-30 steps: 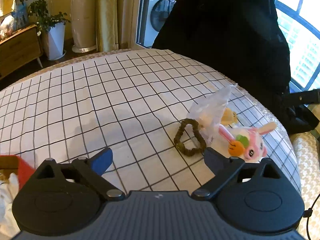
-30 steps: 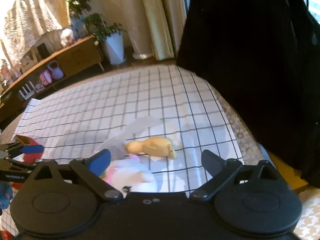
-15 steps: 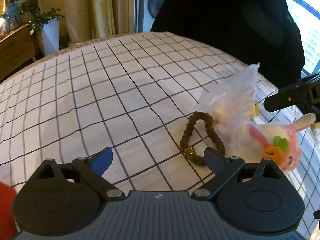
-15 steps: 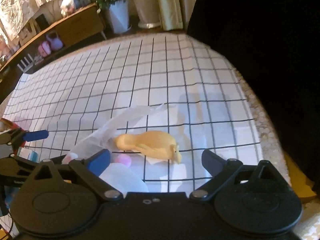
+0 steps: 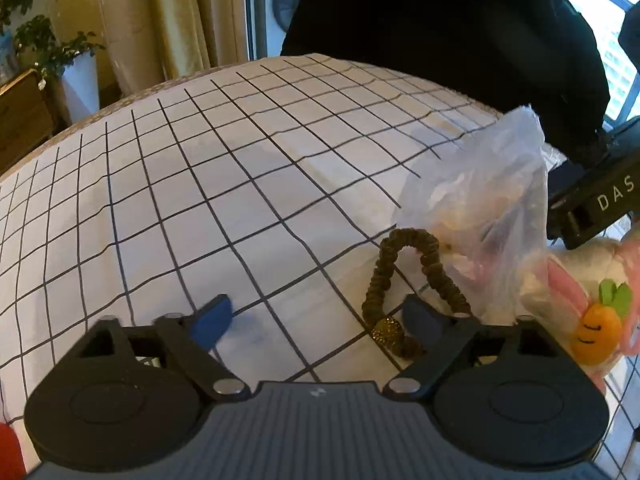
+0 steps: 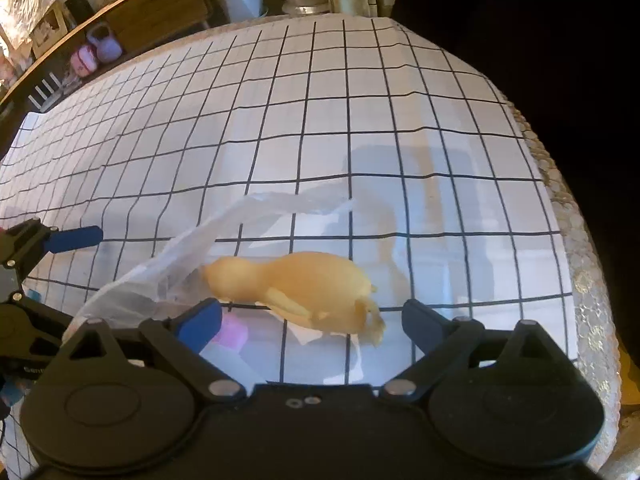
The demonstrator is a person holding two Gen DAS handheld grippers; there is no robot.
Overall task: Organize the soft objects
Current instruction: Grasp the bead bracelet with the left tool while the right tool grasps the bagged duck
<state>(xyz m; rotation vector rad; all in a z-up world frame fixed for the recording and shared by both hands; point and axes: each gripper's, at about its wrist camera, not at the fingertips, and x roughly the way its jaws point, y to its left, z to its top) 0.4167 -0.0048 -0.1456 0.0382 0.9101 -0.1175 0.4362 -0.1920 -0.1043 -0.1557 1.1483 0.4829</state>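
Observation:
In the left wrist view a brown hair scrunchie (image 5: 416, 280) lies on the checked cloth, next to a clear plastic bag (image 5: 488, 200) and a white-and-pink plush rabbit with an orange carrot (image 5: 592, 320). My left gripper (image 5: 316, 318) is open, low over the cloth, its right finger touching the scrunchie's near end. In the right wrist view a yellow soft duck (image 6: 296, 284) lies on its side by the plastic bag (image 6: 192, 256). My right gripper (image 6: 312, 318) is open, straddling the duck from just above.
The checked cloth (image 5: 200, 200) covers a round table; its edge (image 6: 580, 260) is close on the right. A person in black (image 5: 440, 20) stands behind. The left gripper's finger (image 6: 72, 238) shows at the left. A red object (image 5: 8, 456) sits at bottom left.
Both grippers have moved forward and down. The left has closed in on the scrunchie; the right has closed in on the yellow duck. Both stay open.

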